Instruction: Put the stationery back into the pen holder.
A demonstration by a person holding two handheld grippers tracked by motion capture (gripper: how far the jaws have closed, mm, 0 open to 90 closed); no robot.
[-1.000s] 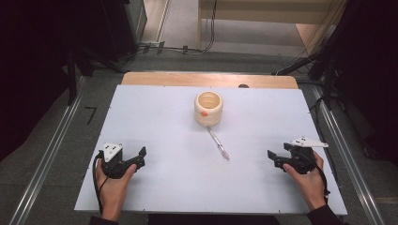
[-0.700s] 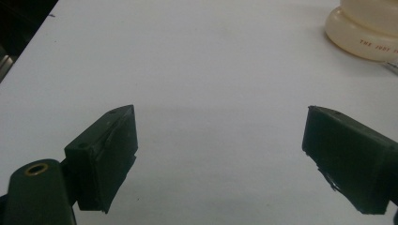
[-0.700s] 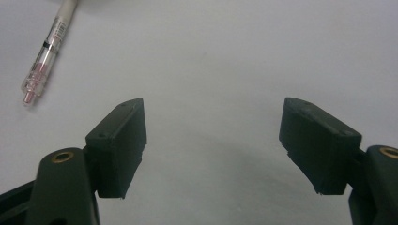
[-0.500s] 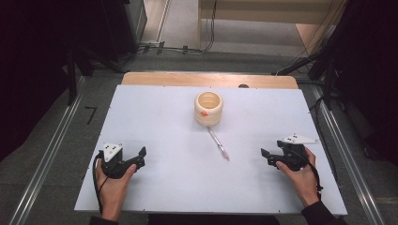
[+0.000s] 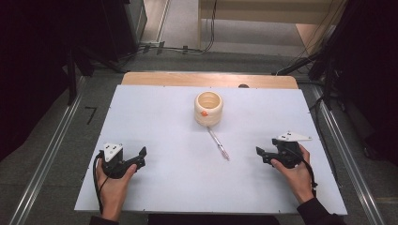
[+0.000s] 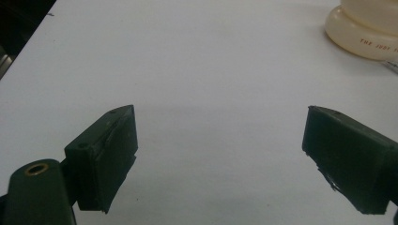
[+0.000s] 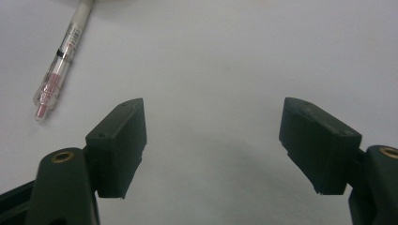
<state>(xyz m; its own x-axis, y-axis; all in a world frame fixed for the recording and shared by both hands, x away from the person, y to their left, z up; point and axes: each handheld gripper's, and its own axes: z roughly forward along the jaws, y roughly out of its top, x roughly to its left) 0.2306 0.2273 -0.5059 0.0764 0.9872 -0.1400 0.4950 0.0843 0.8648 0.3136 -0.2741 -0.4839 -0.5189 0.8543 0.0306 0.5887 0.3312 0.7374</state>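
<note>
Pen (image 5: pixel 218 144) and cup (image 5: pixel 208 108) are sitting mid-table, and both grippers are waiting well short of them. Starting at the left, the left gripper (image 5: pixel 141 157) is resting on the white table (image 5: pixel 155 112) near its front edge, held in the person's left hand (image 5: pixel 111 185); in the left gripper view its jaws are standing wide apart with nothing between them but bare table, and the cream cup (image 6: pixel 366 28) is showing at the top right corner (red lettering runs round its base, too small to read fully). Moving toward the centre, the cup is standing upright, an orange spot on its near side. The pen is lying flat just in front of it, slanting toward the right; one end seems to be touching the cup's base, though that is hard to tell. At the right, the right gripper (image 5: pixel 261 153) is pointing leftward at the pen, near it but apart. Its jaws are gaping wide and holding nothing, with the clear pen (image 7: pixel 60 63) lying beyond its left jaw.
</note>
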